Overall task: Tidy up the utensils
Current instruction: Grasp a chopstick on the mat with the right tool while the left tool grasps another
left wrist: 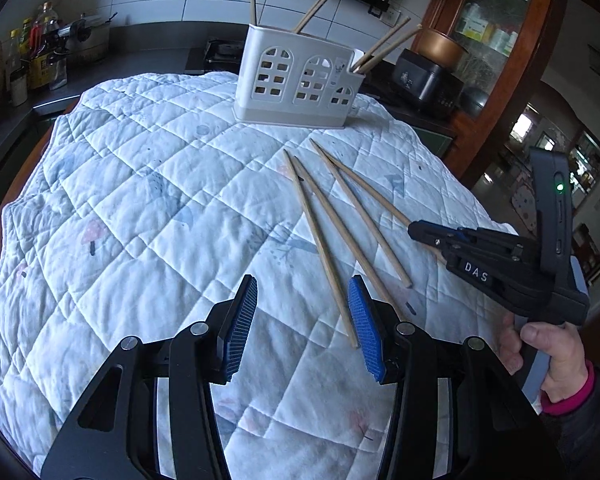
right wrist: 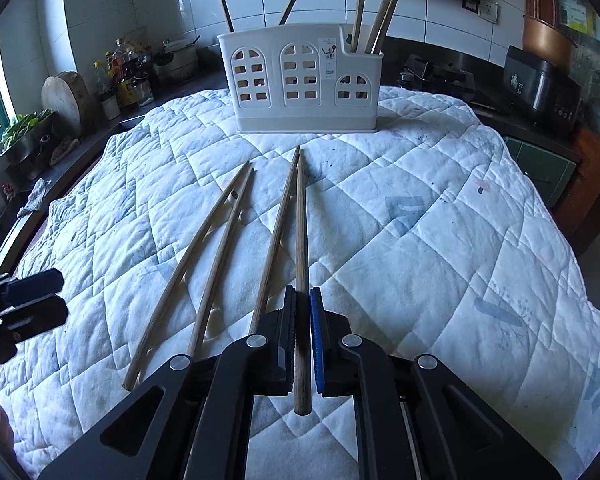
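Several wooden chopsticks lie on a white quilted cloth (left wrist: 140, 200) in front of a white utensil holder (left wrist: 300, 80) with arched cut-outs. More chopsticks stand in the holder (right wrist: 300, 80). My right gripper (right wrist: 303, 292) is shut on the thick end of the rightmost chopstick (right wrist: 300, 220), whose tip still points at the holder. Three others lie to its left, the nearest chopstick (right wrist: 272, 240) almost touching it. In the left wrist view my right gripper (left wrist: 420, 232) comes in from the right, held by a hand. My left gripper (left wrist: 303, 284) hovers open above the cloth, with one chopstick (left wrist: 328, 256) ending just inside its right pad.
The cloth covers a table whose edges fall away on all sides. A dark counter behind carries bottles (right wrist: 120, 76), a round wooden board (right wrist: 66, 100), a stove (right wrist: 436, 76) and a dark cooker (left wrist: 428, 76). A wooden glass-door cabinet (left wrist: 492, 20) stands at the right.
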